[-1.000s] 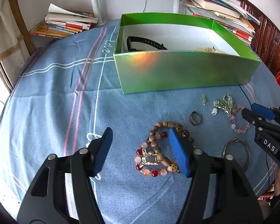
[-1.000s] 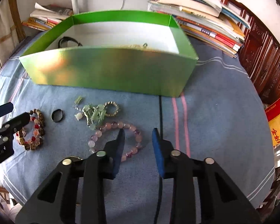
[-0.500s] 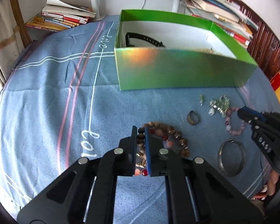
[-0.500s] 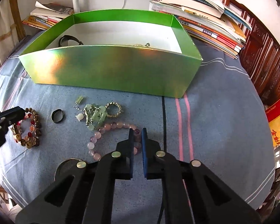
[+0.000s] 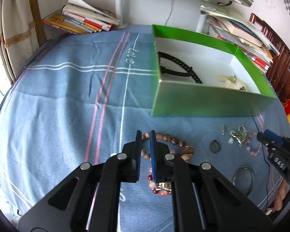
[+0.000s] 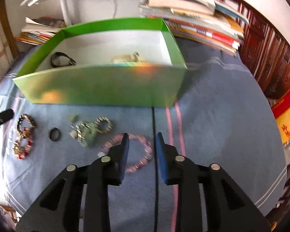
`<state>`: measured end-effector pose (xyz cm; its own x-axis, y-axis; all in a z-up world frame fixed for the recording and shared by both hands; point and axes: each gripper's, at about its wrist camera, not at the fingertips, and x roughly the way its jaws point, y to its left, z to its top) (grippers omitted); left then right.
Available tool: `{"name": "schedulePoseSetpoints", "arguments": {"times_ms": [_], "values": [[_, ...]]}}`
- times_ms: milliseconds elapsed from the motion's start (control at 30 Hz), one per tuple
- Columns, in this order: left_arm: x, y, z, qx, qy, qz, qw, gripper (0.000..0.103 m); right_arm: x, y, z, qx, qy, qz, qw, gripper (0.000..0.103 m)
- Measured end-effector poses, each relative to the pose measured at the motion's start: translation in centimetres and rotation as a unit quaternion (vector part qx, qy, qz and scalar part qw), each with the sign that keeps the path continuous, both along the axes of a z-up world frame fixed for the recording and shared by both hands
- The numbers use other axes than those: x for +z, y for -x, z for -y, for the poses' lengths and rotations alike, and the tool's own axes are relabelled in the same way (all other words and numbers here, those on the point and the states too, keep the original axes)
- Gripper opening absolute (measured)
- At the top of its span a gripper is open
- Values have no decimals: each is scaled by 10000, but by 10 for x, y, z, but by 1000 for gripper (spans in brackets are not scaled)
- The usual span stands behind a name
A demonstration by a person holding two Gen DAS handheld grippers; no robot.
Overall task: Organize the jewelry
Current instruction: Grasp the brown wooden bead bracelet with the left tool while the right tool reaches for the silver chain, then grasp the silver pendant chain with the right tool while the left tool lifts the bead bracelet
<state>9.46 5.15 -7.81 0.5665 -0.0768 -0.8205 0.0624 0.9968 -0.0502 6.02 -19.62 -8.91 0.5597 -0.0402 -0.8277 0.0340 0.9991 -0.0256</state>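
Observation:
My left gripper (image 5: pixel 145 135) is shut on the wooden bead bracelet (image 5: pixel 174 141), which lies with a red-and-pink bead bracelet (image 5: pixel 158 189) on the blue cloth. My right gripper (image 6: pixel 142 140) is open over the pink bead bracelet (image 6: pixel 145 154), its jaws either side of the loop. A green box (image 5: pixel 203 100) stands behind, holding a black strap (image 5: pixel 176 65) and a pale beaded piece (image 5: pixel 232 82). A dark ring (image 6: pixel 54 134), a green-and-silver tangle (image 6: pixel 87 131) and a gold bead ring (image 6: pixel 104 124) lie in front of the box (image 6: pixel 98 85).
A metal bangle (image 5: pixel 242 179) lies right of the left gripper. Stacks of books (image 6: pixel 199 25) sit behind the box and at the back left (image 5: pixel 81 19). A black cable (image 6: pixel 154 174) runs across the cloth (image 5: pixel 58 96). A white lamp post (image 5: pixel 120 2) stands behind.
My right gripper has opened from shut, above the pink bracelet. My left gripper stays shut on the wooden bracelet and has swung left and up, so the box now sits further right.

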Motion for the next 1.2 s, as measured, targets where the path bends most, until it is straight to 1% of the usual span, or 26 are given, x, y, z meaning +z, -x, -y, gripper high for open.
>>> {"name": "schedulePoseSetpoints", "arguments": {"times_ms": [67,133,200,300,367,433,533,600,667,833,867,900,967,1033,1067,1100,1167,1200], "values": [[-6,-2,-4,49,-18,-85,10000,10,4,-1,-9,198,-47,78,9998,29],[-12,-4,-6,75,-26,-173,9998,13,6,-6,-20,424,-134,81,9990,29],[-19,-6,-9,110,-11,-288,9995,20,4,-9,-29,534,-124,42,9985,29],[-24,-8,-9,118,-32,-373,9992,25,1,-16,-43,672,-73,-12,9977,29],[-25,-8,-6,113,-107,-349,9993,26,-1,-19,-46,725,-55,-29,9973,29],[-26,-7,-1,131,-265,-332,9990,27,0,-21,-48,744,-43,-33,9972,29],[-26,-3,6,132,-458,-269,9985,27,6,-19,-47,766,-82,58,9970,30],[-26,1,9,107,-496,-225,9985,27,9,-20,-50,827,-83,83,9965,41],[-26,4,10,73,-521,-182,9984,27,10,-22,-56,935,-71,96,9955,46],[-26,6,9,32,-435,-192,9989,27,1,-29,-78,1153,143,3,9932,46],[-26,6,10,14,-445,-187,9988,27,-4,-31,-81,1168,218,-61,9929,44],[-26,6,10,2,-456,-180,9988,27,-7,-32,-84,1185,267,-104,9925,27],[-26,7,10,-15,-463,-172,9988,27,-11,-33,-86,1185,346,-141,9923,16],[-26,6,10,-16,-437,-177,9989,27,-10,-34,-84,1156,324,-147,9927,12],[-27,6,10,-19,-430,-175,9989,25,-10,-34,-83,1135,323,-143,9929,10],[-27,6,10,-46,-401,-172,9990,19,-9,-33,-81,1110,326,-137,9932,8],[-27,7,13,-131,-363,-173,9991,11,-7,-33,-75,1029,308,-125,9941,8],[-27,8,15,-150,-365,-177,9991,9,-7,-34,-72,995,286,-121,9946,8]]}}
